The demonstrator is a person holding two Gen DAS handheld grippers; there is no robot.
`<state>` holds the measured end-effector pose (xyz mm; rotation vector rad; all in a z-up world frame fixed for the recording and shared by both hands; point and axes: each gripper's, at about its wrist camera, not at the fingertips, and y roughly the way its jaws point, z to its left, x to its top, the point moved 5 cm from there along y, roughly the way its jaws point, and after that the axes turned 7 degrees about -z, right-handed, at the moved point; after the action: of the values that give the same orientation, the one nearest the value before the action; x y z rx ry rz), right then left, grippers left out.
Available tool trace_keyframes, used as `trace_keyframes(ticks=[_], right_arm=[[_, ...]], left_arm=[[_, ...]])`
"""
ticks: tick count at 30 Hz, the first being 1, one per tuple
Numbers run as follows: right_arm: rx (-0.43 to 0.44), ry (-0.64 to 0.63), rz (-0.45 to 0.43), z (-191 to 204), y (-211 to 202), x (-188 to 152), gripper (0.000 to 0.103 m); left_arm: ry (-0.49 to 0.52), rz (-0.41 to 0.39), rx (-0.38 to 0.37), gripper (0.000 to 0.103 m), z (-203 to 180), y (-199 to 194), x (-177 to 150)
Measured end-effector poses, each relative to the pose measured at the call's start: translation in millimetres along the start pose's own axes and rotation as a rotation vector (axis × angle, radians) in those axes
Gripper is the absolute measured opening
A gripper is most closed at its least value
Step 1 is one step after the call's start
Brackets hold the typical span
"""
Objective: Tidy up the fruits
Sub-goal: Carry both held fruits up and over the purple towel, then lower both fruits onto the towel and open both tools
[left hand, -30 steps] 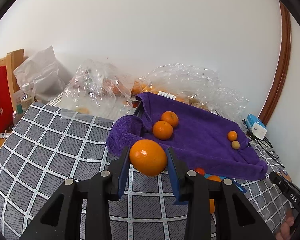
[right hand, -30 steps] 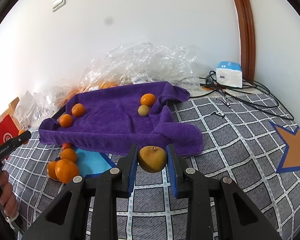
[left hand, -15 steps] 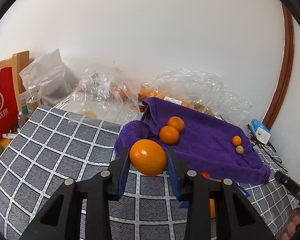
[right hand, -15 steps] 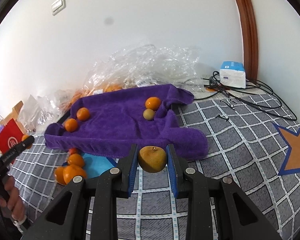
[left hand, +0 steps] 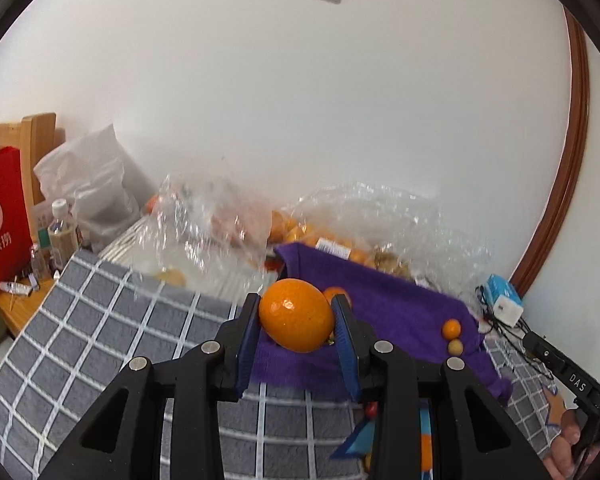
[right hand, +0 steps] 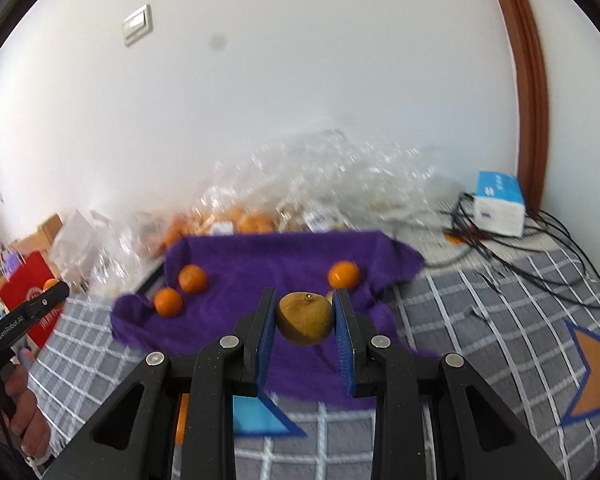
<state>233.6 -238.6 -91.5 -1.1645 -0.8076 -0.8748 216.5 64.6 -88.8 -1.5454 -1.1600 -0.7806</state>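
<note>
Left gripper (left hand: 296, 322) fingers clamp round bright orange mandarin (left hand: 296, 314); right gripper (right hand: 305, 318) fingers clamp dull yellow-brown round fruit (right hand: 305, 318); both held above purple plush towel (right hand: 260, 256), towel dead ahead and below, orange pair left side, small pair right

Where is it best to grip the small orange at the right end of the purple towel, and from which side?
Probably from above, pads across the middle of the small orange. It is round, so any width serves, but a brownish fruit sits beside it; close on the other two sides.
</note>
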Motion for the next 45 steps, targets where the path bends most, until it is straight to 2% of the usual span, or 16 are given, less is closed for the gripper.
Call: trace_keyframes(ticks=[5,9,18,22,31,45], right_arm=[[0.002,-0.015,-0.029,8,19,19,0.028],[-0.005,-0.027,-0.015,4,37,18,0.028],[-0.092,-0.046,0.138,-20,78,-27,0.028],[-0.099,-0.06,0.155,-18,79,-33,0.028],[-0.114,-0.07,0.221,-18,95,-48,0.028],[-0.145,-0.074,0.246,-21,99,-52,0.028]], left_arm=[[0.018,-0.004,0.007,0.034,-11,21,14],[0.034,0.015,0.01,0.034,-20,43,10],[0.019,0.133,0.007,0.034,-18,86,-35],[0.059,0.161,0.004,0.034,-21,92,-45],[0.061,0.249,-0.025,0.034,-25,103,-61],[0.096,0.249,-0.048,0.034,-33,103,-64]])
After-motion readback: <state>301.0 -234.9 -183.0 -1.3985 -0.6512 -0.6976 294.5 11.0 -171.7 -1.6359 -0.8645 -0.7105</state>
